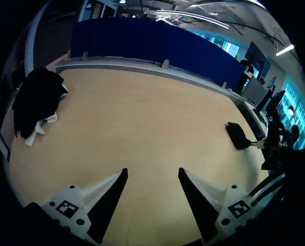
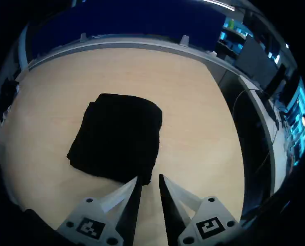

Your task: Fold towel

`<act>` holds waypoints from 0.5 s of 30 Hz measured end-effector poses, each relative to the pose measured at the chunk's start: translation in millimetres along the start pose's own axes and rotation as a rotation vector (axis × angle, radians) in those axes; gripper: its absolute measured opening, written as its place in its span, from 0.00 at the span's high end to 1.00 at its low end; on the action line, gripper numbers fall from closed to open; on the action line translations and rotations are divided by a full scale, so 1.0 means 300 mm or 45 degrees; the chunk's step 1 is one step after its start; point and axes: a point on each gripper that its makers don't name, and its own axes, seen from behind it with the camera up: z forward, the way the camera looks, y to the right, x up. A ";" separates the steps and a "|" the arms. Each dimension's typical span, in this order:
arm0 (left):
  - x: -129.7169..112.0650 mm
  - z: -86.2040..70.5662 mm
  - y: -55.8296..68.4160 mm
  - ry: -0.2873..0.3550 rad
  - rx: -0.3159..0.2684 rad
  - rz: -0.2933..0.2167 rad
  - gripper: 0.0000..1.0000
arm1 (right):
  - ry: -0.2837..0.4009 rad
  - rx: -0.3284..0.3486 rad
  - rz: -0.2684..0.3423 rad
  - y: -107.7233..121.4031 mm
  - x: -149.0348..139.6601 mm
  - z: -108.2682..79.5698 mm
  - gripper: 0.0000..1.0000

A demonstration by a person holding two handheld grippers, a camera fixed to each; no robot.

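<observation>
Big wooden table [image 2: 193, 82], black towel [image 2: 117, 137] sitting folded mid-table. Right gripper [image 2: 149, 179] is at its near edge, narrowed to a slit, gripping nothing; left gripper [image 1: 152, 172] is wide open over bare wood. I reckon one careless nudge unfolds that edge.

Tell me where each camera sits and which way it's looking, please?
Left gripper view: rides on the left gripper, facing forward across the wooden table toward the blue partition; its own two fingers show at the bottom, wide apart; a cloth heap lies toward the image's left.
Right gripper view: rides on the right gripper, tilted down at the folded black towel; its own two fingers show at the bottom, a narrow gap between them, tips by the towel's near edge.
Shared: the same wooden table and blue partition.
</observation>
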 end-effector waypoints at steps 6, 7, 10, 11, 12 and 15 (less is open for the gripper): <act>0.011 -0.003 -0.002 0.010 -0.009 0.006 0.09 | 0.023 -0.023 0.010 0.003 -0.001 -0.038 0.58; 0.013 -0.003 -0.003 0.012 -0.011 0.004 0.09 | 0.028 -0.028 0.013 0.003 -0.002 -0.045 0.57; 0.016 -0.005 -0.005 0.018 -0.015 0.000 0.09 | 0.051 -0.037 0.024 -0.003 -0.001 -0.063 0.48; 0.017 -0.006 -0.006 0.019 -0.017 -0.001 0.09 | 0.061 -0.038 0.029 -0.006 0.001 -0.068 0.40; 0.018 -0.007 -0.007 0.021 -0.018 -0.001 0.09 | 0.072 -0.039 0.034 -0.011 0.004 -0.074 0.30; 0.018 -0.010 -0.009 0.024 -0.023 0.002 0.09 | 0.113 -0.037 0.050 -0.026 0.021 -0.093 0.05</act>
